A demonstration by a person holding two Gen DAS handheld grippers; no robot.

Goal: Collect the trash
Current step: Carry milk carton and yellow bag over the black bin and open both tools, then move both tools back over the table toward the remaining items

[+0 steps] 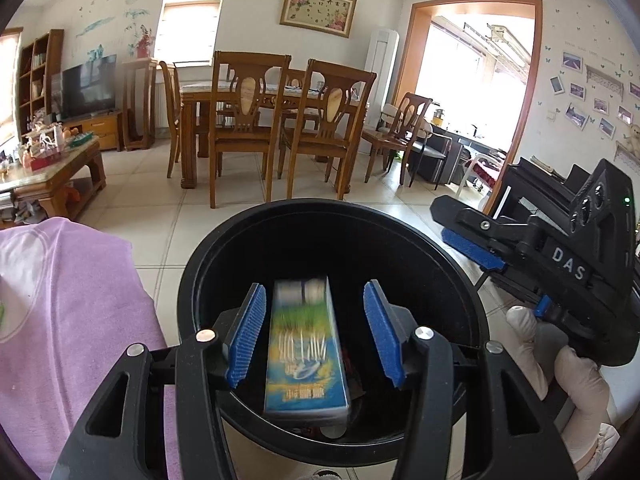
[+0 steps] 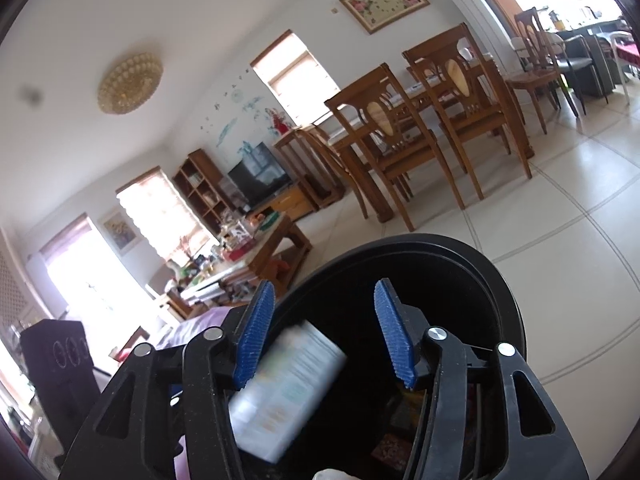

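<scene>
1. The left gripper (image 1: 314, 330) stood wide, its blue pads (image 1: 248, 334) clear of the carton on both sides, holding nothing.
2. The right gripper (image 2: 324, 334) was also parted with nothing pressed between its pads; in the left wrist view it hung beside the bin, gripped by a gloved hand (image 1: 560, 364).
3. The carton (image 1: 304, 350), a blue and green printed box, was between the left jaws but apart from them, motion-blurred, over the mouth of the black bin (image 1: 400, 216). In the right wrist view the same carton (image 2: 284, 392) showed tilted and blurred, just inside the rim; it appeared to be dropping in.
4. Handling, as a judgement: the carton looked like light, thin card, probably empty, stiff along its edges yet easy to crush across the broad faces. Its printed skin seemed smooth, so a light grip could slip.
5. The best hold would likely have been across the two narrow long sides near the middle, pads flat against them.
6. Other scraps lay dark at the bin bottom, too dim to name.
7. A purple cloth (image 1: 72, 300) lay just beside the bin.
</scene>
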